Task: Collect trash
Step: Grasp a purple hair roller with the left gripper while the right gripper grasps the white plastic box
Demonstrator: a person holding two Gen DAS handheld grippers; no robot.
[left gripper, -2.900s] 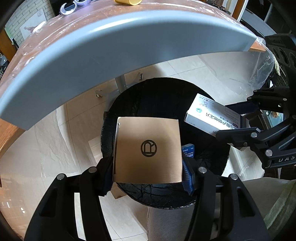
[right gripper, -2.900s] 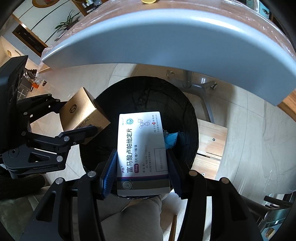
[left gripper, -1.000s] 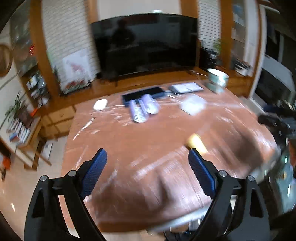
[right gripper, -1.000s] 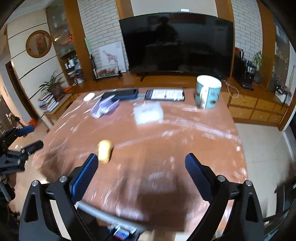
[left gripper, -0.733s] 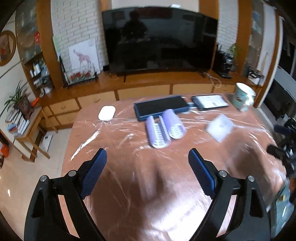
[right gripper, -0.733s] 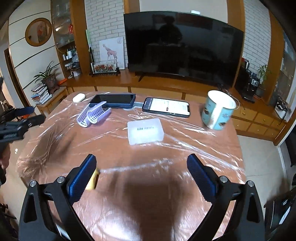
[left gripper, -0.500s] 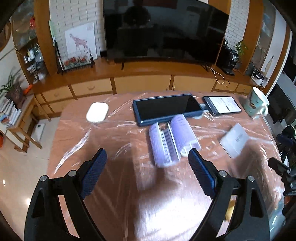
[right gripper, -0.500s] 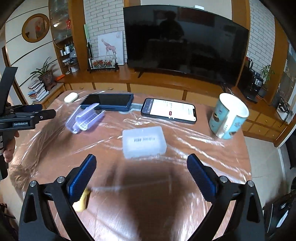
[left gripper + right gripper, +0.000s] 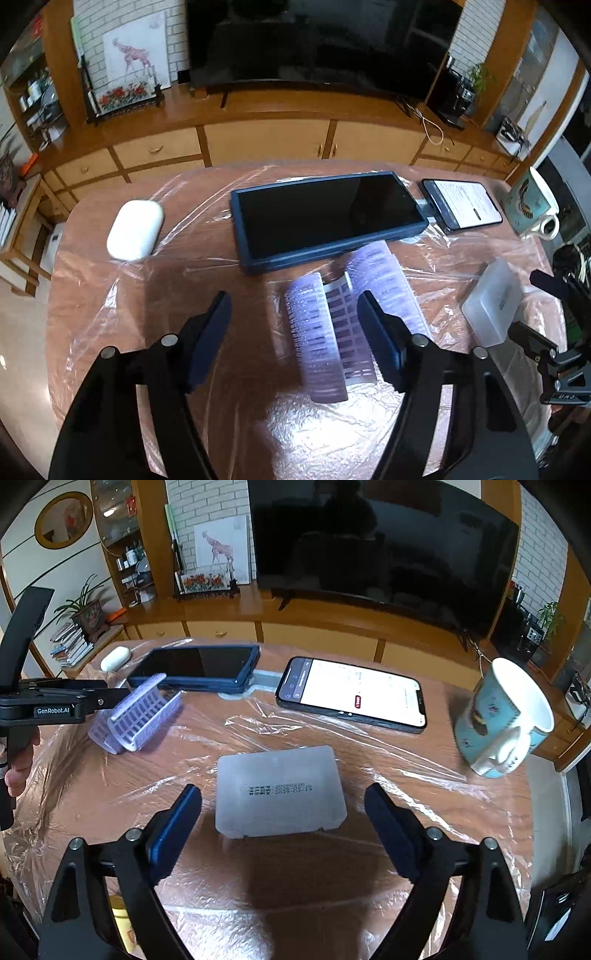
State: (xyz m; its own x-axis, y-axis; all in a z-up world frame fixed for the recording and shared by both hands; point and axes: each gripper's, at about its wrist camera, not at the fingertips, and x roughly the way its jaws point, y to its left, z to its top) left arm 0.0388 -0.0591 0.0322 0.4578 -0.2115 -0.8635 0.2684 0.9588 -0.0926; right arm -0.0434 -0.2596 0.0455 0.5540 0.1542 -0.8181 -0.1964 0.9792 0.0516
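Jaws closing, nothing gripped — purple tray (image 9: 332, 332) between left pair, frosted box (image 9: 279, 792) between right.

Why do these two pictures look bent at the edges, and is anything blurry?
Both wrist views use fisheye lenses, so cabinets curve and corners go black. In the left wrist view the purple tray is smeared by motion; in the right wrist view the frosted box is sharp, and the plastic film glares.
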